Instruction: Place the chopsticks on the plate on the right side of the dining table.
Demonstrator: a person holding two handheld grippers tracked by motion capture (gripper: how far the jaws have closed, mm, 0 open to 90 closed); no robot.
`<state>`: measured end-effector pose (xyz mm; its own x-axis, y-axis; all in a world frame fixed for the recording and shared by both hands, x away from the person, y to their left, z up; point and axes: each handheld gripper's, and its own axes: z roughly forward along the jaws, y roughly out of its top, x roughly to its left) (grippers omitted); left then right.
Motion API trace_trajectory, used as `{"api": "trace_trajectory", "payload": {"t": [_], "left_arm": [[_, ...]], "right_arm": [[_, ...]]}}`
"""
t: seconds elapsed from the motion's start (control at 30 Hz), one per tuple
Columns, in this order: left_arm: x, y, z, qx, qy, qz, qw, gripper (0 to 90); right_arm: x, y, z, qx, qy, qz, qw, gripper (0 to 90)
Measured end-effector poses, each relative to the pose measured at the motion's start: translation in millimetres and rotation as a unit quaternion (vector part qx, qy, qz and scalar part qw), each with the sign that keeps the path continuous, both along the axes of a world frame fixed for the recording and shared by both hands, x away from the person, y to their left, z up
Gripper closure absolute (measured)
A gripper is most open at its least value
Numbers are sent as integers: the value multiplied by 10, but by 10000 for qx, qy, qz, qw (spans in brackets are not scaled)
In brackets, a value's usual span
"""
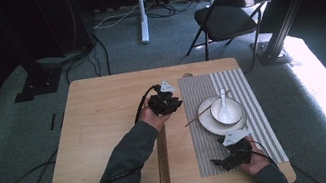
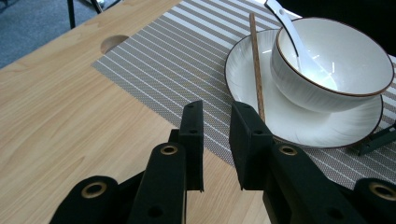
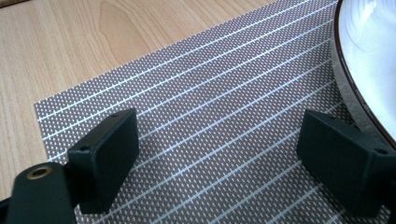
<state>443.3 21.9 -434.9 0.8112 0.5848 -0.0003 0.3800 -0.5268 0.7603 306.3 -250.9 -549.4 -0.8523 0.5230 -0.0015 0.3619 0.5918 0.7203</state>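
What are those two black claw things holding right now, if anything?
Nothing. The left gripper has a narrow empty gap between its jaws, just short of the chopstick on the plate; the right gripper gapes over the placemat.

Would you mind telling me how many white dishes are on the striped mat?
2: a plate on the mat, and a bowl standing on that plate with a spoon inside. Nothing seems hidden.

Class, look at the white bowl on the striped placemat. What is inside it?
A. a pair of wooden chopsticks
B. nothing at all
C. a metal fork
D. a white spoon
D: a white ceramic spoon rests in the white brown-rimmed bowl, its handle leaning over the rim, while the single brown wooden chopstick lies outside the bowl on the white plate.
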Motion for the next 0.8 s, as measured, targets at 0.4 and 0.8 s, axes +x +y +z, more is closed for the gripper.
{"api": "trace_trajectory", "payload": {"t": [0.4,0.8], "left_arm": [[-94,173,110,-137,-20,90,9999,742],[-308,394,128,-377,7,274,9989,733]], "right_arm": [[1,0,-1,3,-7,5,10000,123],[1,-1,-1,-1,-6,4,10000,123]]}}
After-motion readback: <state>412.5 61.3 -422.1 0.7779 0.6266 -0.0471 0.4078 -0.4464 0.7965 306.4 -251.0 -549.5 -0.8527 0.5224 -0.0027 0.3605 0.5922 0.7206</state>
